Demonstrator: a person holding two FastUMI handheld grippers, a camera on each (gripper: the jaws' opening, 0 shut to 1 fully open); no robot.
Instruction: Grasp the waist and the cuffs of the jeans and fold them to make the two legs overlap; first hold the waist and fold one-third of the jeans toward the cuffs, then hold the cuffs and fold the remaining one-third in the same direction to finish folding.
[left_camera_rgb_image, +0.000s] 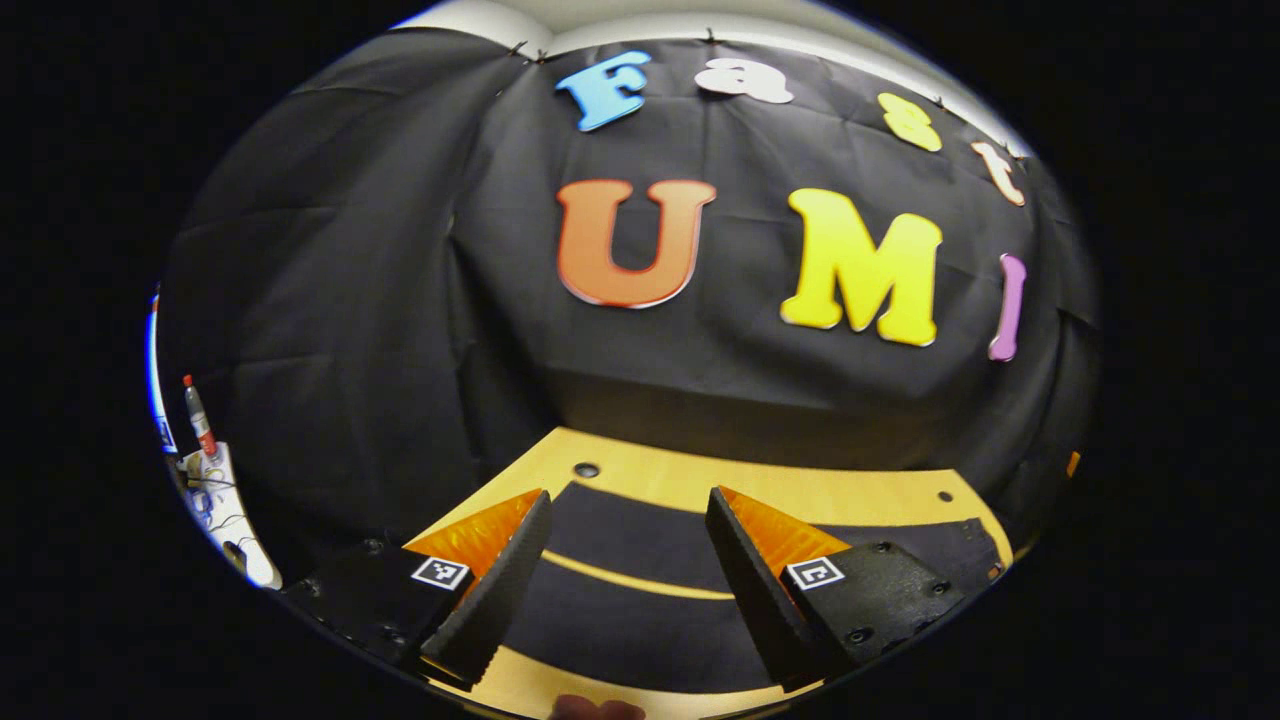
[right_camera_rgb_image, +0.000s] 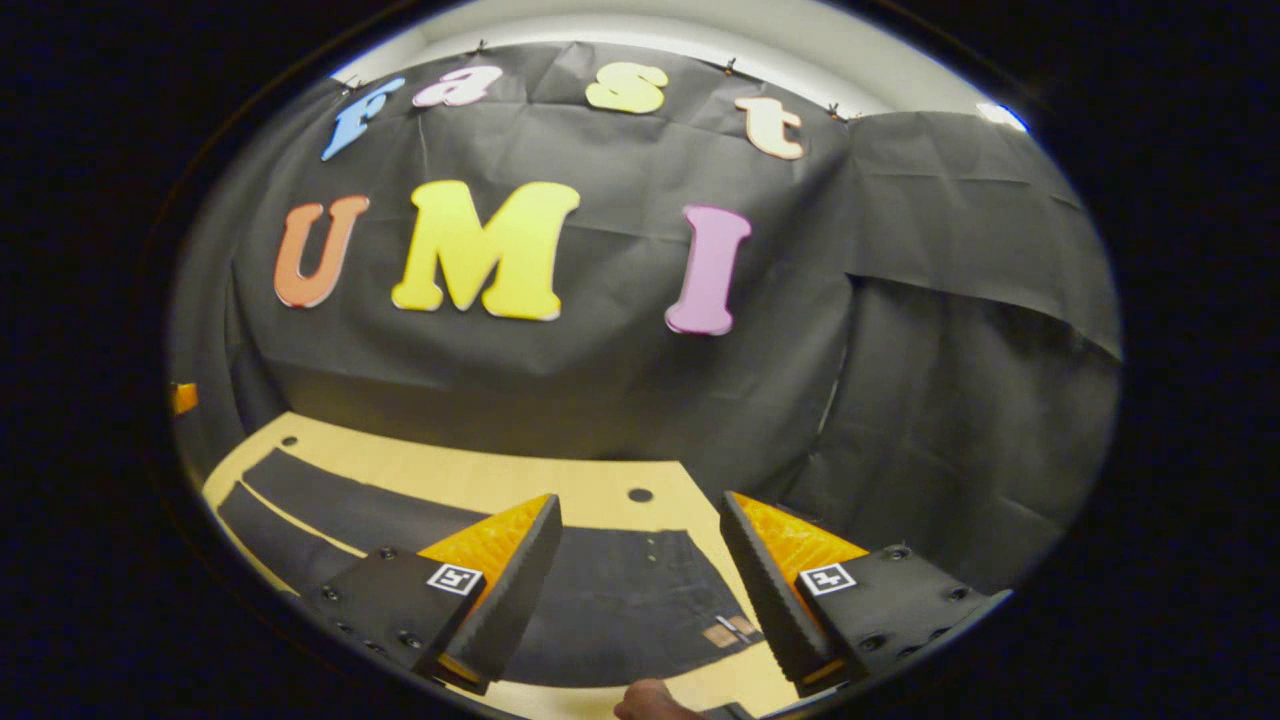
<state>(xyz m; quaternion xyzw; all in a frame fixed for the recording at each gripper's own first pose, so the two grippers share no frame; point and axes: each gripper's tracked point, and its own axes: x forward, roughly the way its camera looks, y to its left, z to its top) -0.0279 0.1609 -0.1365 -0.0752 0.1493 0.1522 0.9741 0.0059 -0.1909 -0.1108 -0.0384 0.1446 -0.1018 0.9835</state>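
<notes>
1. A pair of dark jeans (right_camera_rgb_image: 620, 600) is seen laid flat on a light wooden bench (right_camera_rgb_image: 480, 480), spread along it in front of the black cloth wall.
2. In the right gripper view, the waist end (right_camera_rgb_image: 700, 600) is found near the right gripper (right_camera_rgb_image: 640, 570), with a small tan patch (right_camera_rgb_image: 728, 630) showing at the waistband; the legs are stretched away to the left.
3. The right gripper's jaws are held wide apart above the waist area, with nothing between them and no cloth touched.
4. In the left gripper view, the two legs (left_camera_rgb_image: 640, 545) are seen lying side by side, with a thin strip of bench visible between them.
5. The left gripper (left_camera_rgb_image: 628, 545) is held over the legs, its jaws spread apart and gripping nothing.
6. A fingertip (left_camera_rgb_image: 595, 708) is partly seen at the bottom edge of the left gripper view, and part of a hand (right_camera_rgb_image: 650, 698) at the bottom of the right gripper view.
7. Round holes (left_camera_rgb_image: 586, 469) are visible in the bench top.
8. At the far left of the left gripper view, what is possibly a red-capped marker (left_camera_rgb_image: 198, 415) is seen; that edge is too distorted for certainty.
</notes>
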